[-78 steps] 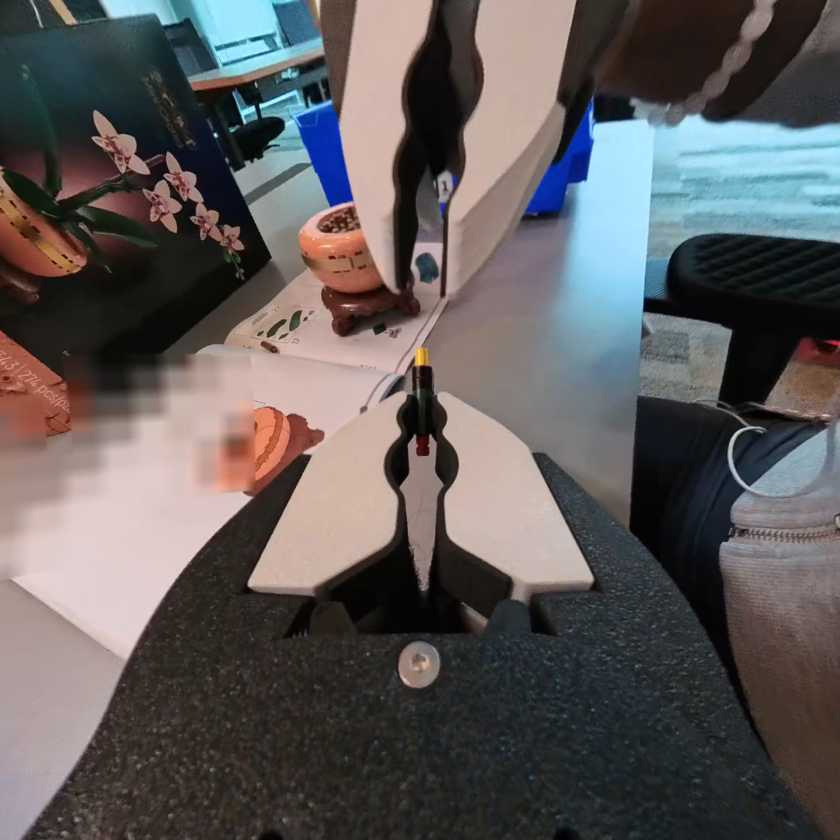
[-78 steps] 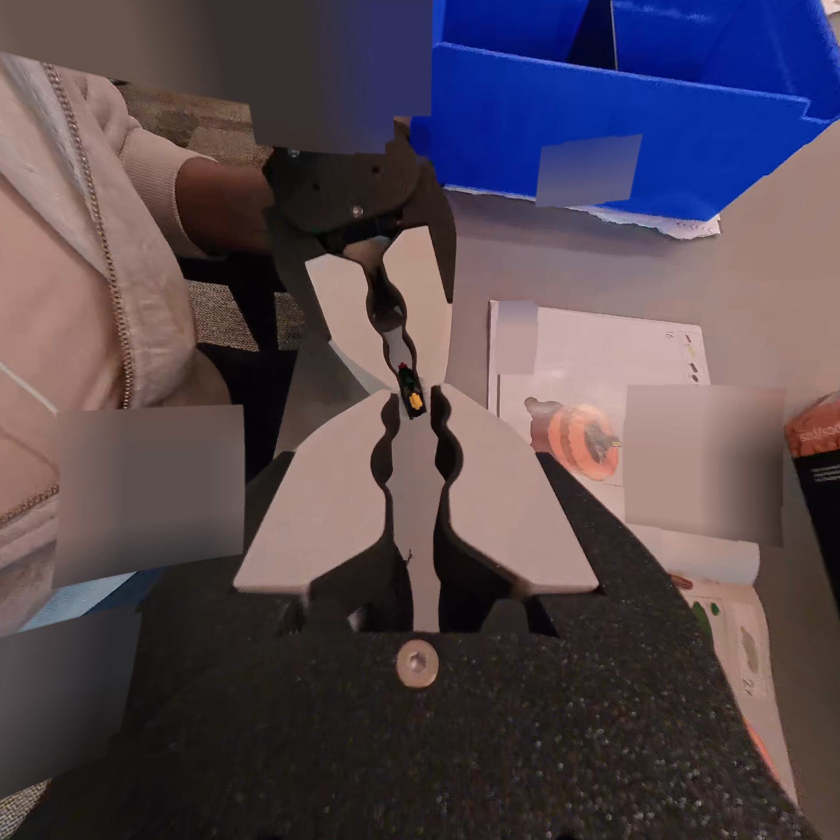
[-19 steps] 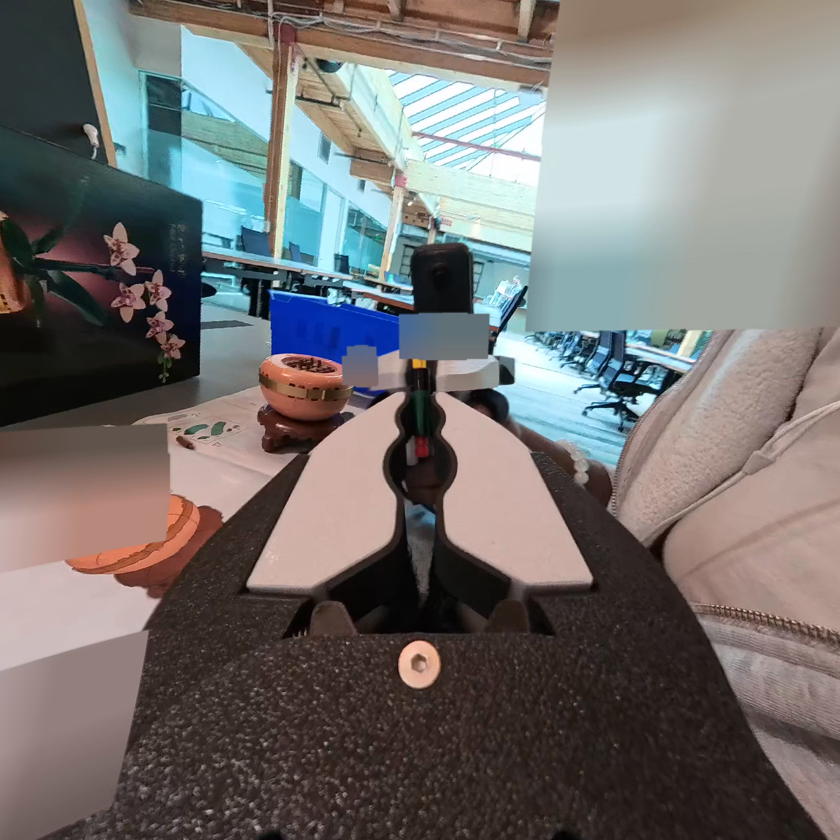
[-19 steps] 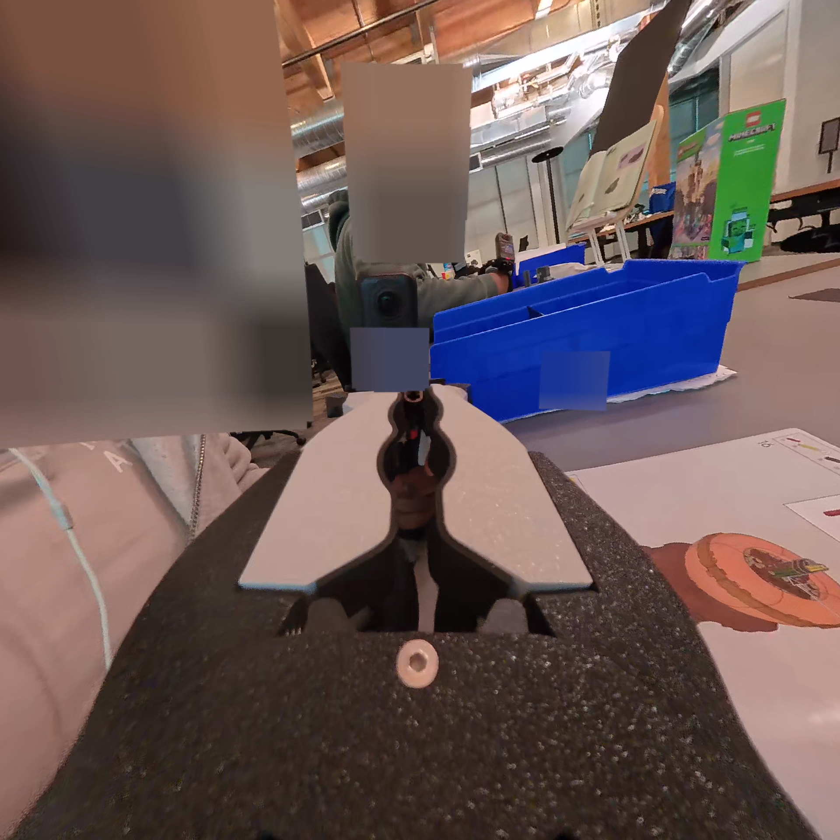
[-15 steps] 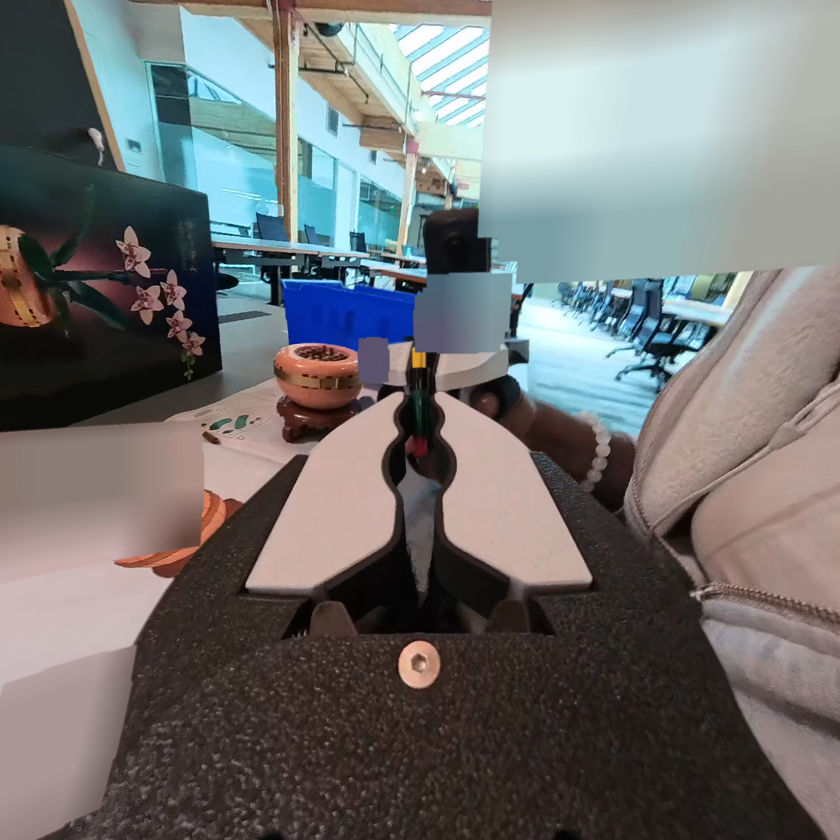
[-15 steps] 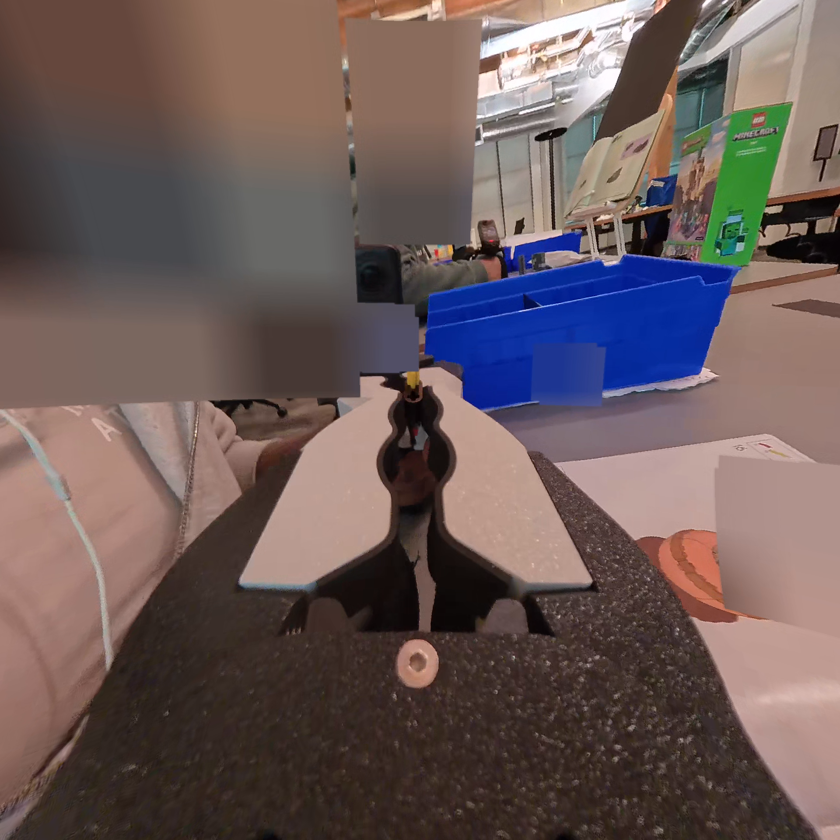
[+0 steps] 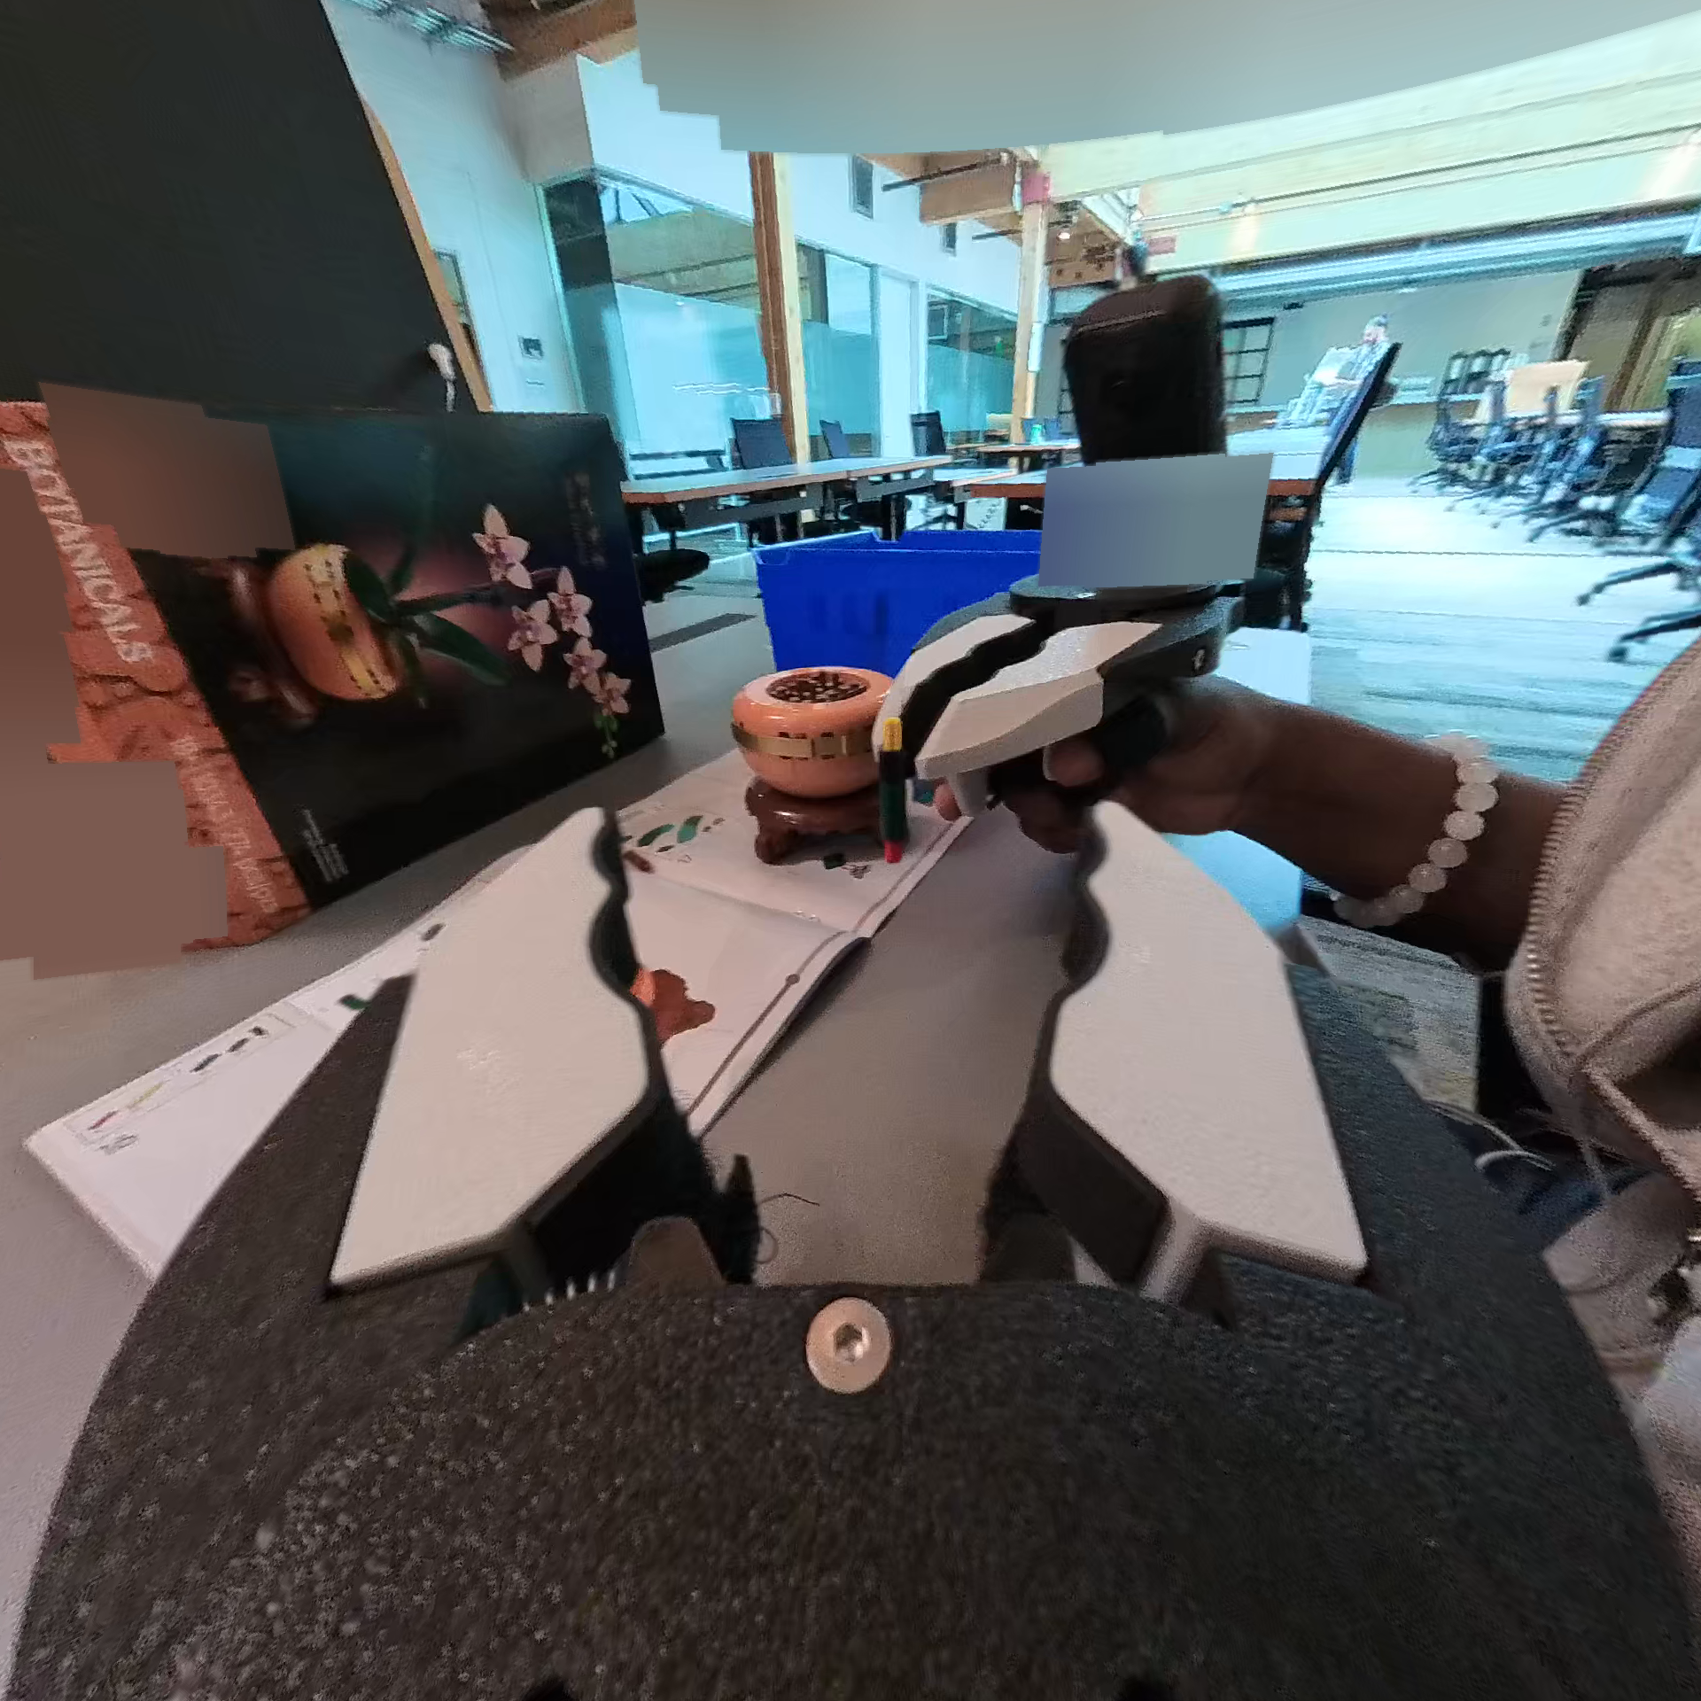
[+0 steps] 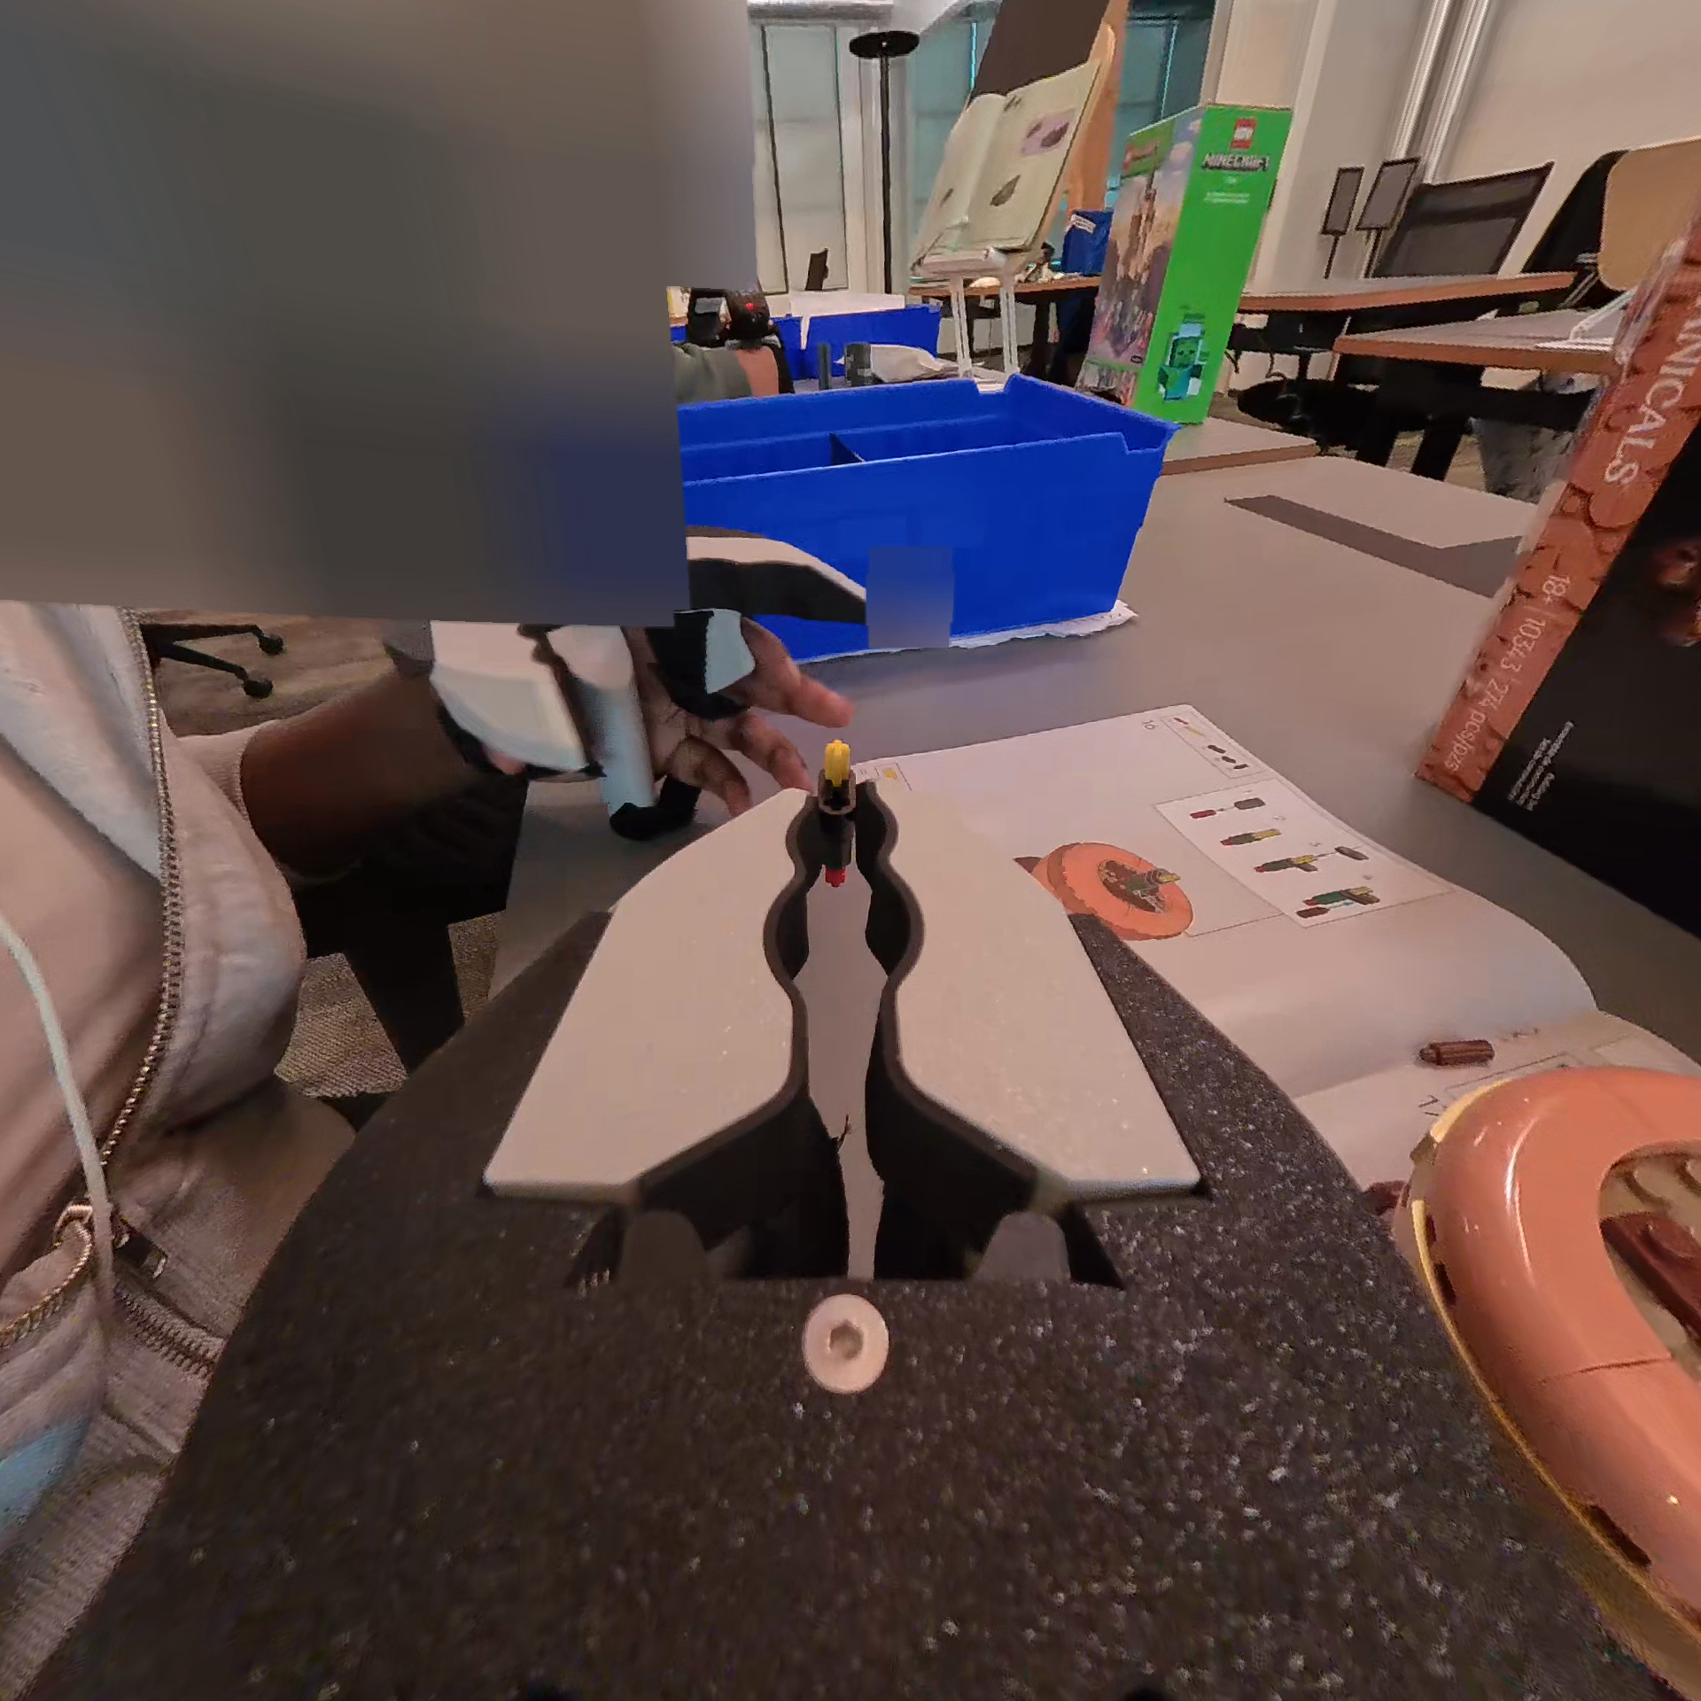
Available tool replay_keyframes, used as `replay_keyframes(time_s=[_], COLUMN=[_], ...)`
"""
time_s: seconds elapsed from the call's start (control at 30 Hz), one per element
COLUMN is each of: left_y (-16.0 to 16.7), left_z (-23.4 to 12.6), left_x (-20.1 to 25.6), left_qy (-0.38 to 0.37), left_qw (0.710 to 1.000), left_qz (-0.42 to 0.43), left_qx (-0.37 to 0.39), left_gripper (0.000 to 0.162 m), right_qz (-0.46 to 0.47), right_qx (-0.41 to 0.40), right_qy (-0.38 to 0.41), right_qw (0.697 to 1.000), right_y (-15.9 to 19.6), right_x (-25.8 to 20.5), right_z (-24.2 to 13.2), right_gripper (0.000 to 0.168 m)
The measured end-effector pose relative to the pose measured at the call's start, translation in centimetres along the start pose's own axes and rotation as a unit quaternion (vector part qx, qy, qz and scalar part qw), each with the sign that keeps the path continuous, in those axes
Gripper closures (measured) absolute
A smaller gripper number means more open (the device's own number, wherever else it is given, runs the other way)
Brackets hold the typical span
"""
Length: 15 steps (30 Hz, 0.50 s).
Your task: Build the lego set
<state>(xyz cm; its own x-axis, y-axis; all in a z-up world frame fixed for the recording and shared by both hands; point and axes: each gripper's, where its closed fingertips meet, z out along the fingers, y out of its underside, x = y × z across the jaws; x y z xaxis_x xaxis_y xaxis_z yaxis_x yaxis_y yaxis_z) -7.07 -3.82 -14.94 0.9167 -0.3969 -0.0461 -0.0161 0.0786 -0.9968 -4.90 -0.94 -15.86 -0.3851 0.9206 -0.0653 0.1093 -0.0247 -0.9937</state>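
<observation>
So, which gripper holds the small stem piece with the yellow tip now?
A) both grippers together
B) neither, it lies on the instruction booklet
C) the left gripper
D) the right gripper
D: the right gripper is shut on the stem piece, while the left gripper is wide open with nothing between its fingers.

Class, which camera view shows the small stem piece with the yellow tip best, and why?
The left wrist view: the stem piece shows full length from the side, yellow tip up, green middle, red end down, pinched by the right gripper beside the pink pot. The right wrist view sees it end-on, the fingers hiding its middle.
</observation>
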Motion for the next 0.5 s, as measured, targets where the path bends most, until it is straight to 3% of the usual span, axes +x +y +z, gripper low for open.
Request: replay_keyframes(time_s=[0.03,0.5], left_y=[0.0,0.2], left_z=[-0.1,-0.5], left_x=[-0.3,-0.7], left_qy=[-0.010,-0.015], left_qw=[1.000,1.000], left_qz=[0.003,0.020], left_qx=[-0.001,-0.006], left_gripper=[0.079,0.105], right_qz=[0.004,0.013], right_qx=[0.000,-0.013], right_qy=[0.000,0.000], right_qw=[1.000,1.000], right_y=[0.1,1.2], right_x=[0.1,0.3], right_z=[0.0,1.3], right_gripper=[0.161,0.161])
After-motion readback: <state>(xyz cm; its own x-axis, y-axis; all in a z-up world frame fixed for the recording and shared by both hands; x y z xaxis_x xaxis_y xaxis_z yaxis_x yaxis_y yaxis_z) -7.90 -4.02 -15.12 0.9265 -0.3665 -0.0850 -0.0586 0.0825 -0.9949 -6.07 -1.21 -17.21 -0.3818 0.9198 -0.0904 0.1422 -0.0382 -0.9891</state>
